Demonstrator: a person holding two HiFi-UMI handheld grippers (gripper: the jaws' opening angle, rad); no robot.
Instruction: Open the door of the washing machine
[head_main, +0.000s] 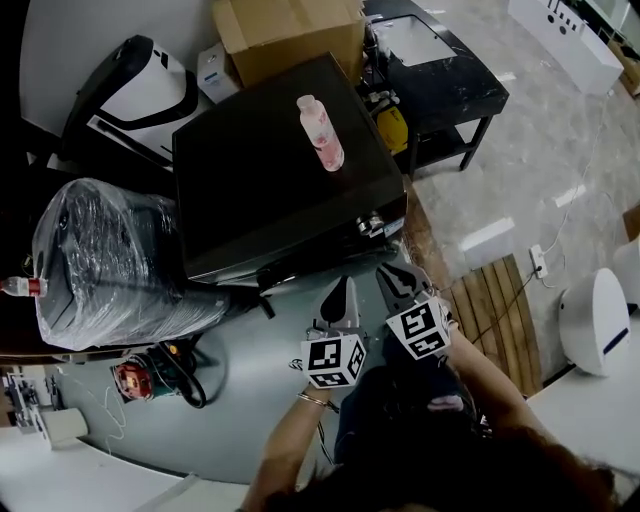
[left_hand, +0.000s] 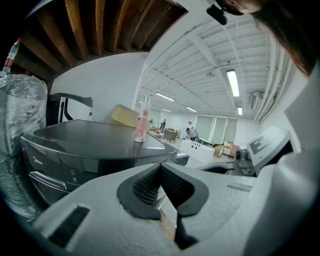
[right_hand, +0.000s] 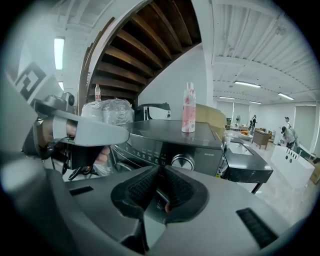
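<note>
The dark washing machine (head_main: 270, 170) stands in the middle of the head view with a pink bottle (head_main: 321, 131) on its lid. Both grippers hang just in front of its front edge. My left gripper (head_main: 343, 287) is shut, its tips meeting on nothing (left_hand: 161, 167). My right gripper (head_main: 393, 274) sits beside it, and its tips (right_hand: 160, 169) also meet with nothing between them. The right gripper view looks at the control panel and its round knob (right_hand: 182, 161). The door below is hidden behind the jaws.
A plastic-wrapped appliance (head_main: 105, 260) stands left of the machine, a cardboard box (head_main: 290, 35) behind it and a black low table (head_main: 445, 80) to the right. A red tool with a cable (head_main: 135, 378) lies on the floor at the left. Wooden slats (head_main: 495, 300) lie at the right.
</note>
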